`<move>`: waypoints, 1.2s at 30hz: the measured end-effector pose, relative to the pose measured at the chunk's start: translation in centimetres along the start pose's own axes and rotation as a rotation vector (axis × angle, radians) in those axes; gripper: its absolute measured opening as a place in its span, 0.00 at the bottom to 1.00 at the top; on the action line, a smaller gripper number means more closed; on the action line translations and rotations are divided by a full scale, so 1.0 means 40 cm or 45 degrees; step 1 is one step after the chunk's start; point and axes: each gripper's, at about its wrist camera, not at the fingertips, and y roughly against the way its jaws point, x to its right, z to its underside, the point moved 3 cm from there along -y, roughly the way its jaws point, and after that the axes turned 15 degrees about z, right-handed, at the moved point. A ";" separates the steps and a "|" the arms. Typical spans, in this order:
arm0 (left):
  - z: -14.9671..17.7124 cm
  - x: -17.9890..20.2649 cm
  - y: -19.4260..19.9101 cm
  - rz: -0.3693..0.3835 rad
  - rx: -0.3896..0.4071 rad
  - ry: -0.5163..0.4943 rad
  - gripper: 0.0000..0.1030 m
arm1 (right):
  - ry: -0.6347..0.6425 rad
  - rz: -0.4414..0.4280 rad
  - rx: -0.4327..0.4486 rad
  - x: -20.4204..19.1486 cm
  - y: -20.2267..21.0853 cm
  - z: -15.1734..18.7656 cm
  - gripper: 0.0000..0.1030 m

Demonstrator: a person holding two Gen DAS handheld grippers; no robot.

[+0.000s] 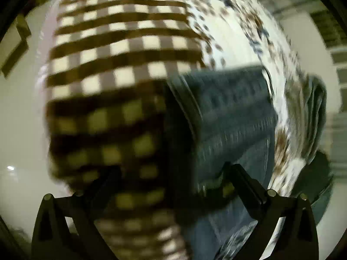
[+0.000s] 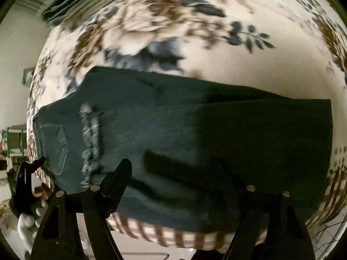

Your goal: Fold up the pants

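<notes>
Here, pants (image 2: 164,143) lie folded across the floral bed cover (image 2: 216,49); our right gripper (image 2: 180,179) hovers, fingers spread and empty, left gripper (image 1: 171,177) likewise spread, so we should smooth the fold before regripping.

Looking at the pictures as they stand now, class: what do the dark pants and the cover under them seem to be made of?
Pants: most likely denim, dull dark blue-green; signs are a stitched patch pocket and a frayed, pale-threaded rip. Cover: seemingly thin woven cloth, matt, with a printed flower pattern on cream and a brown check part; blur hides the weave, so cotton is only a guess.
</notes>
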 end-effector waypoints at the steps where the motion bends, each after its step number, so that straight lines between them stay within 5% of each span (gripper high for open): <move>1: -0.019 -0.010 -0.004 0.055 0.034 0.032 0.97 | 0.010 0.004 0.008 0.005 -0.001 -0.005 0.78; 3: -0.038 -0.011 0.000 0.132 0.078 0.049 0.95 | 0.043 0.026 0.028 0.007 -0.001 -0.015 0.78; 5: -0.045 0.006 0.019 0.188 0.118 0.029 0.67 | 0.066 0.041 0.039 0.007 -0.004 -0.016 0.78; 7: -0.037 0.035 0.045 0.230 0.127 -0.027 0.49 | 0.084 0.060 0.042 0.000 -0.009 -0.017 0.78; 13: -0.047 0.008 -0.004 0.258 0.023 -0.040 0.52 | 0.095 0.094 0.045 -0.017 -0.016 -0.017 0.78; 17: -0.073 0.001 -0.034 0.321 0.049 0.002 0.64 | 0.102 0.093 0.045 -0.021 -0.014 -0.019 0.78; 21: -0.069 0.046 -0.032 0.335 0.099 -0.041 0.64 | 0.107 0.089 0.053 -0.023 -0.017 -0.025 0.78; 25: -0.046 0.080 0.016 0.316 0.192 -0.167 0.33 | 0.094 0.064 0.053 -0.017 -0.014 -0.027 0.78; 32: -0.103 -0.006 -0.052 0.434 0.139 0.015 0.42 | 0.130 0.071 0.058 -0.016 -0.010 -0.019 0.78; 36: -0.083 0.059 -0.027 0.353 0.194 -0.146 0.27 | 0.129 0.071 0.053 -0.011 -0.008 -0.017 0.78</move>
